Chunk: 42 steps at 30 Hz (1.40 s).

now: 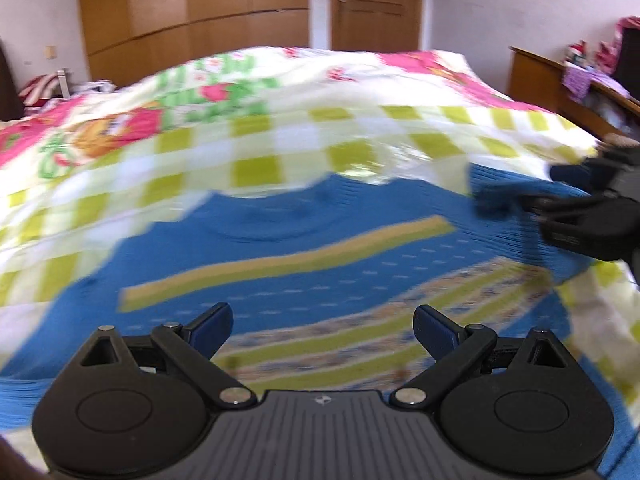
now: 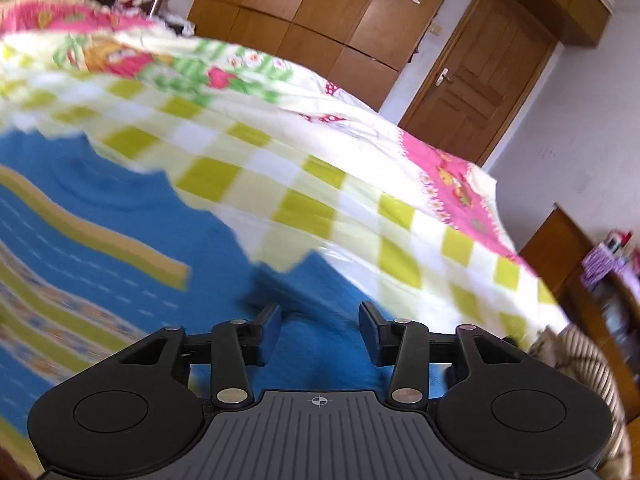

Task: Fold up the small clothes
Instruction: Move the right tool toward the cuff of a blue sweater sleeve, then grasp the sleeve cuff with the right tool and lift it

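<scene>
Lying flat on checkered bedspread point(image 1: 256, 128): blue striped sweater point(image 1: 304, 248). Left gripper point(image 1: 323, 326) fingers spread wide above hem, pinching nothing. Right gripper point(image 2: 320, 326) fingers spread too, over blue sleeve, empty.

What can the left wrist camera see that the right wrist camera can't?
Only the left wrist view shows the other gripper, the right gripper, at its right edge over the blue sweater, plus the open left gripper.

Only the right wrist view shows something striped brown and cream at its lower right.

Both show the blue sweater with its yellow stripe, the checked bed cover, the wooden wardrobe and the door.
</scene>
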Each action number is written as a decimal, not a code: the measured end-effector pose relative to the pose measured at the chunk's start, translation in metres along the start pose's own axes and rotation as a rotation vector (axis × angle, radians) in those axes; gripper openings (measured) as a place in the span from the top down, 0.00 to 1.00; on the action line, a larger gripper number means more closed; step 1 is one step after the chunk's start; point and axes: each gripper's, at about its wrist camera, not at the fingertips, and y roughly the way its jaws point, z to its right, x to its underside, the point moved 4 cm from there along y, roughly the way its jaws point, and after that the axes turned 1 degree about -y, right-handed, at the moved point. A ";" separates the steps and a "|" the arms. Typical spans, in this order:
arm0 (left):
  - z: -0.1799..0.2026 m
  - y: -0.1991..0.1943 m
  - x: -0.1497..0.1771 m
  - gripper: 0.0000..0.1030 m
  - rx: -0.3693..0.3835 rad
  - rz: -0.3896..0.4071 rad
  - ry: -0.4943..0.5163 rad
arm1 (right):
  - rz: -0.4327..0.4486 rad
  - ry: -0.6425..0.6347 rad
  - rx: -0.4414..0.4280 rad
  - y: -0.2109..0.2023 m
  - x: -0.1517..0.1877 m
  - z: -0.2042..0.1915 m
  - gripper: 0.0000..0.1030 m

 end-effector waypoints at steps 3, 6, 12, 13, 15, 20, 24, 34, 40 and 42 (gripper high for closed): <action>0.020 0.006 0.003 0.00 0.031 -0.016 0.016 | -0.008 -0.074 -0.028 0.017 -0.002 -0.007 0.54; 0.032 0.009 0.005 0.00 0.048 -0.034 0.020 | -0.035 -0.090 -0.059 0.030 -0.006 -0.009 0.60; 0.037 0.009 0.009 0.00 0.069 -0.049 0.004 | -0.058 0.226 -0.115 0.023 -0.010 0.046 0.96; 0.037 0.009 0.010 0.00 0.077 -0.050 -0.001 | -0.055 0.294 -0.113 0.018 -0.010 0.062 0.96; 0.039 0.009 0.011 0.00 0.097 -0.052 -0.016 | -0.039 0.419 -0.099 0.006 -0.008 0.093 0.96; 0.045 0.003 0.018 0.00 0.139 -0.047 -0.049 | 0.088 0.689 -0.077 -0.040 -0.017 0.158 0.96; 0.036 -0.002 0.026 0.00 0.164 -0.055 -0.092 | 0.220 0.722 -0.124 -0.072 -0.056 0.156 0.96; -0.032 -0.033 0.046 0.00 0.090 -0.017 -0.218 | 0.186 0.369 -0.470 -0.068 -0.121 -0.041 0.96; -0.060 -0.039 0.075 0.00 0.034 -0.022 -0.265 | 0.086 0.176 -0.529 -0.047 -0.085 -0.157 0.96; -0.061 -0.039 0.080 0.00 0.031 -0.020 -0.248 | 0.085 0.139 -0.535 -0.045 -0.079 -0.174 0.96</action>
